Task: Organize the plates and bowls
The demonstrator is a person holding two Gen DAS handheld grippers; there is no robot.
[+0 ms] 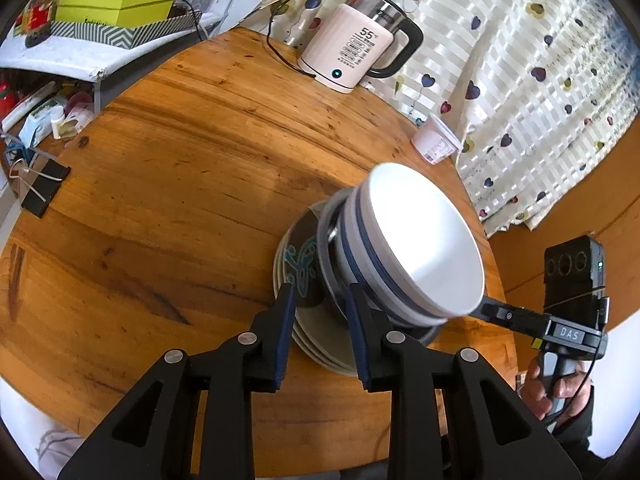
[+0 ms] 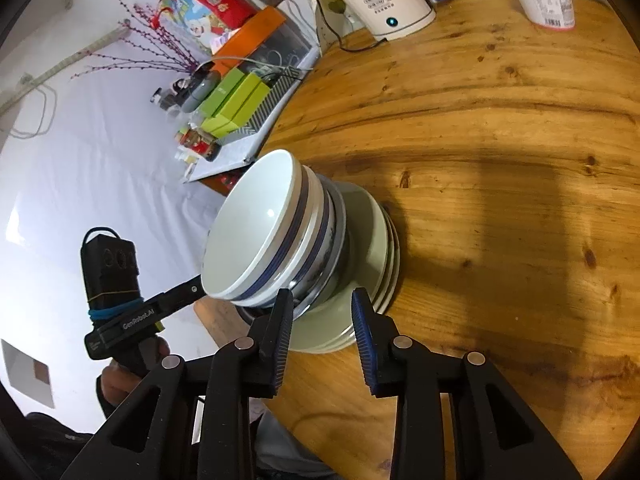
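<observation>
Looks nearly done: the bowls (image 1: 416,248) sit nested on the stacked plates (image 1: 320,344), centre-right of the left view, on the table (image 1: 180,184). Left claw (image 1: 320,320) and right claw (image 2: 322,316) both gape around the stack's edges, gripping nothing.

White, blue-banded bowls (image 1: 416,248) sit nested upright atop stacked pale plates (image 2: 360,240) near the wooden counter's (image 1: 180,160) edge.
</observation>
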